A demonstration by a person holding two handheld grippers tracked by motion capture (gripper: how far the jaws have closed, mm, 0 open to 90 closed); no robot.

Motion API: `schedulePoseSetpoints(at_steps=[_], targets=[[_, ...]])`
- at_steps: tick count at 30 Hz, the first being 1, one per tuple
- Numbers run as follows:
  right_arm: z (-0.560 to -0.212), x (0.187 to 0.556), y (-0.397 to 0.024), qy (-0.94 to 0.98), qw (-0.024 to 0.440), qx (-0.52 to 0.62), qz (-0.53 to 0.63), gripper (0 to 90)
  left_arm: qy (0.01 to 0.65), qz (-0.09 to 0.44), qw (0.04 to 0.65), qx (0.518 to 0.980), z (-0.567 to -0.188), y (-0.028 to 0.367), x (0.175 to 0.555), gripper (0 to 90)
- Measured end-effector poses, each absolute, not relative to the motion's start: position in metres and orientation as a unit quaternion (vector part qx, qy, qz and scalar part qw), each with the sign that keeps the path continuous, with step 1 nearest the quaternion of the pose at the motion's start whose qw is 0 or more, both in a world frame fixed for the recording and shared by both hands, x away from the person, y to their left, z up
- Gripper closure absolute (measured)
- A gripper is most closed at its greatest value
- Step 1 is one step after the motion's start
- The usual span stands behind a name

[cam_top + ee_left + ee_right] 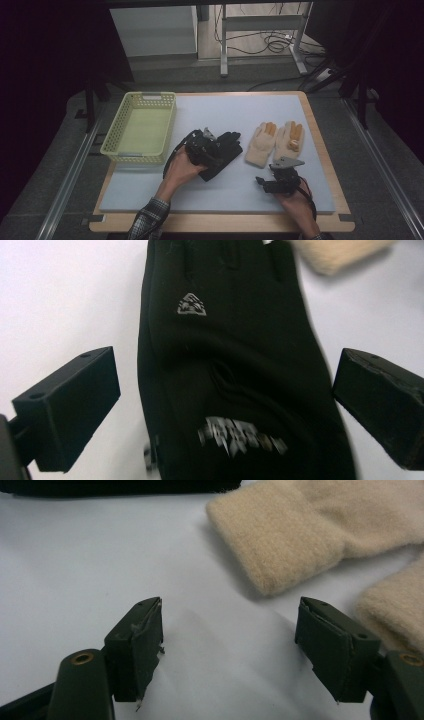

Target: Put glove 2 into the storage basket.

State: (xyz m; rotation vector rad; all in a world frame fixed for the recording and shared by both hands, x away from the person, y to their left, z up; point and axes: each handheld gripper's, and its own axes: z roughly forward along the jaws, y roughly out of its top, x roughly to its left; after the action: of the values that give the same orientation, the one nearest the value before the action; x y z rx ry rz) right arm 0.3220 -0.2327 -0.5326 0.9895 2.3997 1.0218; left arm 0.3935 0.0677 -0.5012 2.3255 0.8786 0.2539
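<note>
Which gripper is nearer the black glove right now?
Left. The left gripper hovers right over the black glove, jaws open to either side of it. The right gripper sits off to the glove's right, nearer the person, below the beige gloves.

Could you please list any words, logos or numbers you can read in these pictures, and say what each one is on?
Nothing can be read as words or numbers.
Black glove, near the fingers: a small grey triangular logo, no letters legible.
Black glove, near the cuff: a grey printed mark, too blurred to read.
Cream gloves and yellow basket: no text.

black glove (235, 365), cream gloves (275, 142), yellow basket (167, 131)
</note>
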Motion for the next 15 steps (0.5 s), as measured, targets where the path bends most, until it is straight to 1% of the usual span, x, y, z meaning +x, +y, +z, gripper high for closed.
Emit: schedulePoseSetpoints(at_steps=[3,6,7,9,11,15], targets=[[-0.533,0.322,-0.233,0.847,0.175,0.349,0.361,26.6,0.334,0.081,0.307,0.887,-0.511,0.061,0.403,0.0],[-0.533,0.322,-0.233,0.847,0.175,0.349,0.361,26.5,0.327,0.058,0.299,0.895,-0.52,0.056,0.405,0.0],[-0.533,0.322,-0.233,0.847,0.175,0.349,0.361,26.4,0.327,0.057,0.296,0.896,-0.522,0.054,0.404,0.0],[-0.533,0.322,-0.233,0.847,0.175,0.349,0.361,26.4,0.313,0.076,0.268,0.908,-0.526,0.051,0.401,0.0],[-0.533,0.322,-0.233,0.847,0.175,0.348,0.361,26.4,0.304,0.092,0.255,0.913,-0.527,0.048,0.397,0.0],[-0.533,0.322,-0.233,0.847,0.175,0.348,0.361,26.3,0.319,0.092,0.258,0.907,-0.526,0.048,0.395,0.6]])
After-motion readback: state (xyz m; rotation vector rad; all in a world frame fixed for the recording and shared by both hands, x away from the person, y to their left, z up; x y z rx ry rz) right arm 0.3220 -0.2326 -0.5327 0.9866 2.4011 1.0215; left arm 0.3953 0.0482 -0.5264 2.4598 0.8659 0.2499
